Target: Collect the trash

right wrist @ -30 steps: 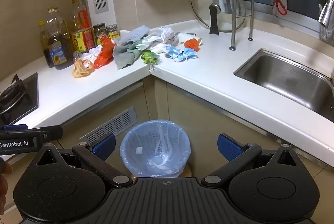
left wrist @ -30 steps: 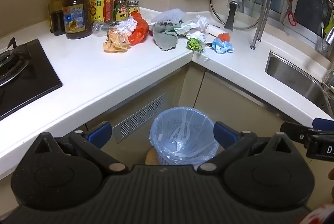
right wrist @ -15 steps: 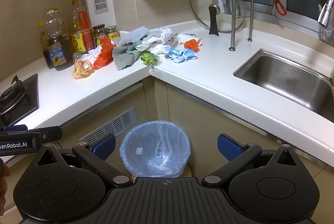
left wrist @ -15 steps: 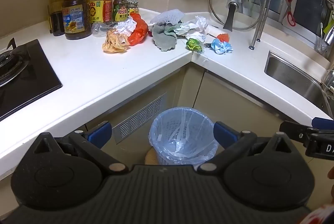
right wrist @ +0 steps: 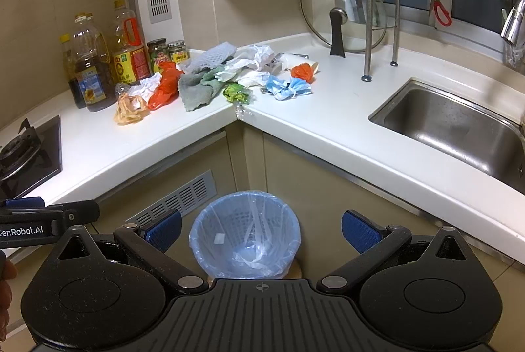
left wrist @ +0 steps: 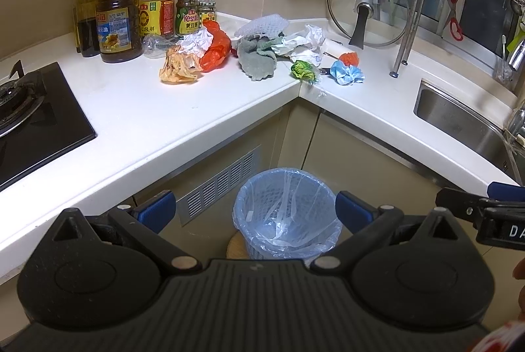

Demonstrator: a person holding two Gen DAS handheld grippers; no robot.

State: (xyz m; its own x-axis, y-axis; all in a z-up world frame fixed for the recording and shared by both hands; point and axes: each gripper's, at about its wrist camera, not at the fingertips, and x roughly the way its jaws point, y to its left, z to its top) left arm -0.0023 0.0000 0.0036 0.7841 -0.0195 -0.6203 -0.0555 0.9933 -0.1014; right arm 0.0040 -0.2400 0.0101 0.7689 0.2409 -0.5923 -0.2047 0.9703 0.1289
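Trash lies heaped at the countertop [left wrist: 137,119] corner, upper centre of both views: orange bag [left wrist: 215,48], yellow wrapper [left wrist: 178,68], grey cloth [left wrist: 257,58], green wad [left wrist: 303,70], blue mask [left wrist: 346,73]. Left gripper [left wrist: 254,209] and right gripper [right wrist: 261,225] hang low in frame, well apart from it, jaws spread and empty. Between each gripper's fingers sits the lined bin [right wrist: 245,232]. Oil bottles [left wrist: 115,14] stand upper left, sink [right wrist: 456,125] at right.
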